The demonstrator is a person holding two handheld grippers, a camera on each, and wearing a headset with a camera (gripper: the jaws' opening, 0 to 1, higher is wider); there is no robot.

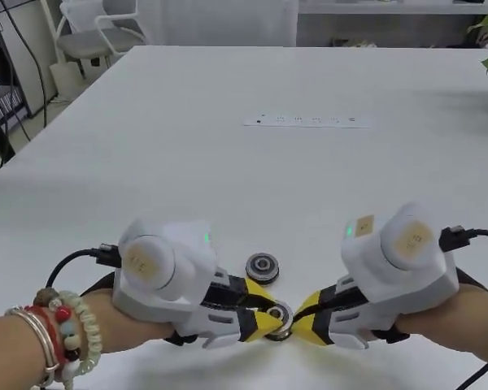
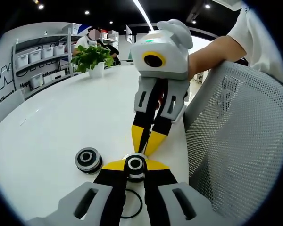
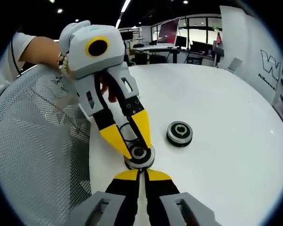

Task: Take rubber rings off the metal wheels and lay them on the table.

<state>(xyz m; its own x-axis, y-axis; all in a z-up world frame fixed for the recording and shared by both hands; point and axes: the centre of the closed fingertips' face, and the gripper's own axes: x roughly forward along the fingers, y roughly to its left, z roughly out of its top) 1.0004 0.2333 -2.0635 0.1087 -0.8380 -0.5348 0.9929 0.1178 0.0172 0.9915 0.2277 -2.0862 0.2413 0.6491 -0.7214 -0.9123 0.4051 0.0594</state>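
Head view: your left gripper (image 1: 267,322) and right gripper (image 1: 303,314) meet nose to nose at the near edge of the table (image 1: 228,179), and the wheel (image 1: 280,317) sits right between their yellow tips. A second wheel (image 1: 262,266) lies flat at 11 o'clock of it, just beside. Far up the table at 12 o'clock lies a white strip (image 1: 309,122).

Left gripper view: your left gripper (image 2: 135,165) has its jaws part open, one yellow tip on each side of the wheel (image 2: 135,169), clamped on it. The right gripper (image 2: 146,143) comes down from 12 o'clock, fingers drawn into a tight V, tips touching the wheel's top edge. The second wheel (image 2: 88,160) rests at 9 o'clock, near. A loose ring (image 2: 141,202) lies on the table (image 2: 61,122) at 6 o'clock, under your jaws. A mesh chair (image 2: 236,141) stands at 3 o'clock.

Right gripper view: your right gripper (image 3: 142,175) shows jaws almost together, a thin slit between them, tips against the wheel (image 3: 139,157); whether they nip its rubber I cannot tell. The left gripper (image 3: 137,147) reaches in from 11 o'clock, gripping that wheel. The second wheel (image 3: 179,133) sits at 2 o'clock
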